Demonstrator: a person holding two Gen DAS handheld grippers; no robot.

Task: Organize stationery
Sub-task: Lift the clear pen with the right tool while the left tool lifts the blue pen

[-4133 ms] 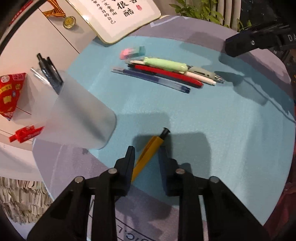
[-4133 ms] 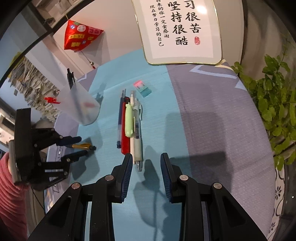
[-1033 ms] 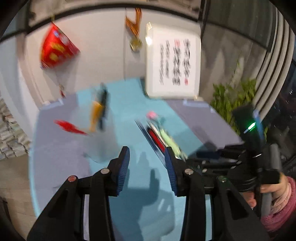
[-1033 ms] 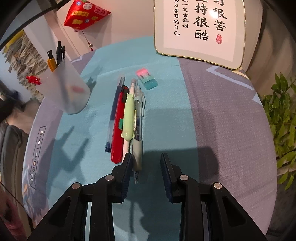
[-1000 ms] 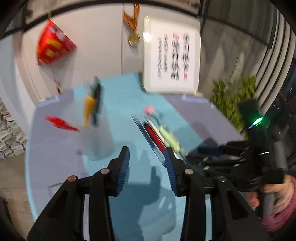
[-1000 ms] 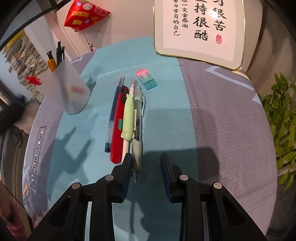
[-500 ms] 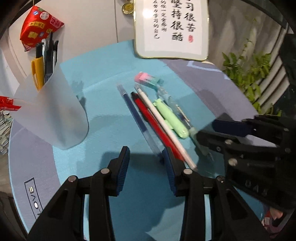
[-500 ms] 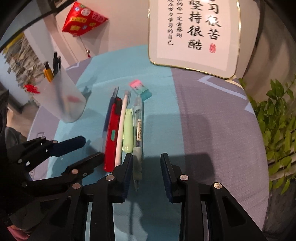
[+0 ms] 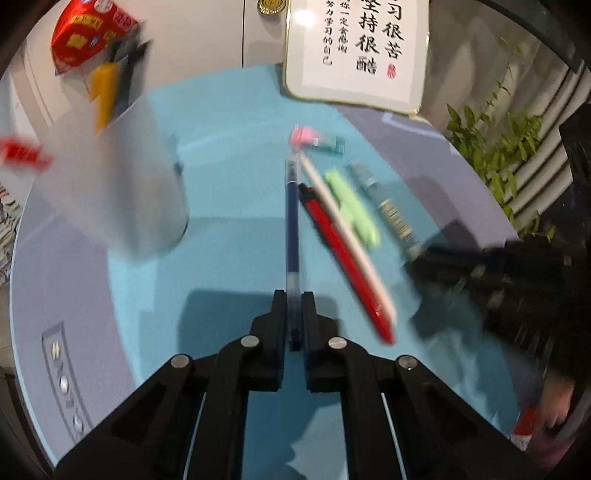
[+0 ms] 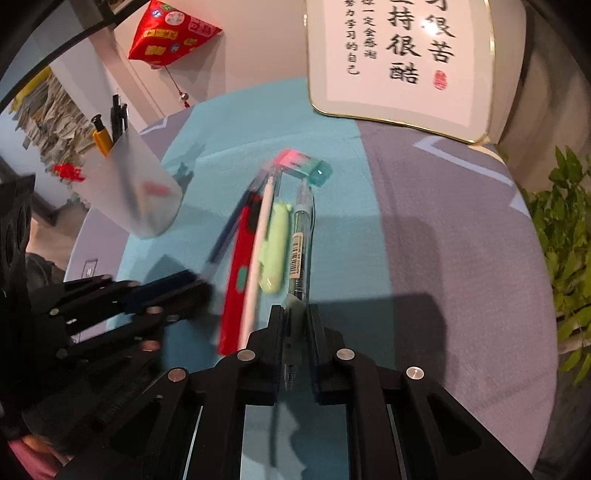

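On the round table's teal mat [image 10: 343, 229]: one frosted translucent pen cup [image 10: 142, 188], standing toward the left rear edge, holding a yellow pen [image 10: 100, 138] with a black cap and at least two black pens [image 10: 119, 116], all upright and projecting above the rim; a reddish shape shows faintly through the cup wall, not identifiable. Loose items lie beside the cup in a row on the mat: blue pen [image 9: 292, 225], red pen [image 9: 343, 258], white pen [image 9: 341, 221], pale green pen [image 9: 354, 208], clear teal gel pen [image 10: 300, 243] with a barcode label, and a pink-and-teal eraser [image 10: 303, 166] at the far ends of the pens. Left gripper [image 9: 294, 308]: jaws pinched tight on the near end of the blue pen, whose barrel runs straight away from the fingers, blurred. Right gripper [image 10: 295, 325]: jaws clamped on the near end of the clear teal gel pen, the tip showing between the fingers. Rear of table: framed calligraphy board [image 10: 399, 62] leaning against the wall; red pyramid-shaped ornament [image 10: 170, 35] hanging at upper left; green plant [image 10: 565, 236] at the right edge.
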